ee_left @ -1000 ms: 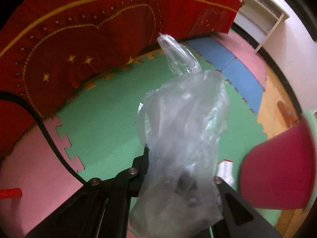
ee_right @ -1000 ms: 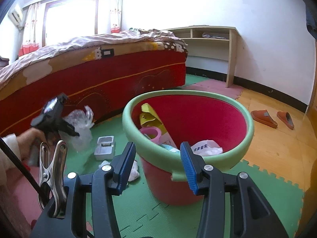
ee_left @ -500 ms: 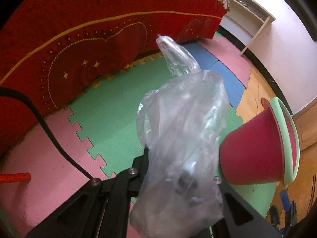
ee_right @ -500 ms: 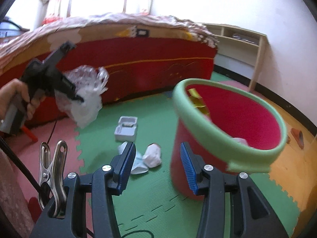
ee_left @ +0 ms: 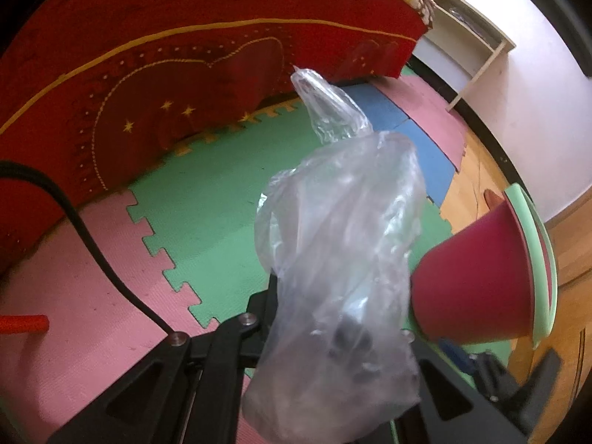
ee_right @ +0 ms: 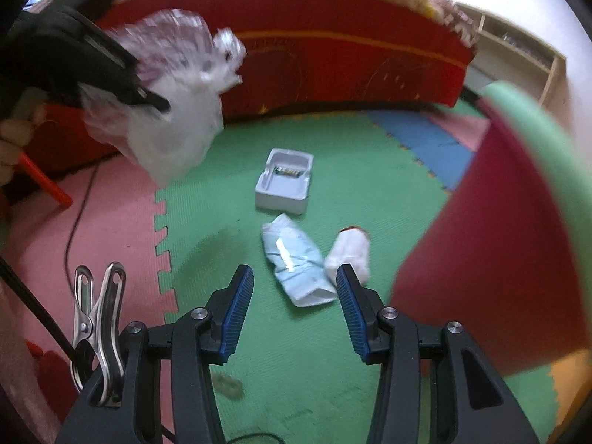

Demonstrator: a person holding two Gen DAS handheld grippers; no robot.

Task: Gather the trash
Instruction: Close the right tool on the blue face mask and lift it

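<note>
My left gripper point(ee_left: 333, 318) is shut on a crumpled clear plastic bag point(ee_left: 344, 259) and holds it in the air; the bag hides the fingertips. It also shows in the right wrist view point(ee_right: 174, 103), up at the left. The red bucket with a green rim point(ee_left: 488, 281) stands at the right; it also fills the right side of the right wrist view point(ee_right: 499, 240). My right gripper point(ee_right: 294, 288) is open and empty above the green mat. In front of it lie a light blue packet point(ee_right: 296, 262), a white wrapper point(ee_right: 351, 251) and a grey plastic tray point(ee_right: 285, 181).
The red bed side point(ee_right: 333, 55) runs along the back. A wooden shelf unit point(ee_left: 470, 48) stands at the far right wall. A black cable point(ee_left: 92, 244) and a red stick point(ee_left: 22, 323) lie on the pink mat. A metal clip point(ee_right: 98, 318) hangs on my right gripper.
My right gripper has tilted down and left, so the floor trash now lies straight ahead and the bucket is at the right edge. The left gripper with the bag has risen slightly.
</note>
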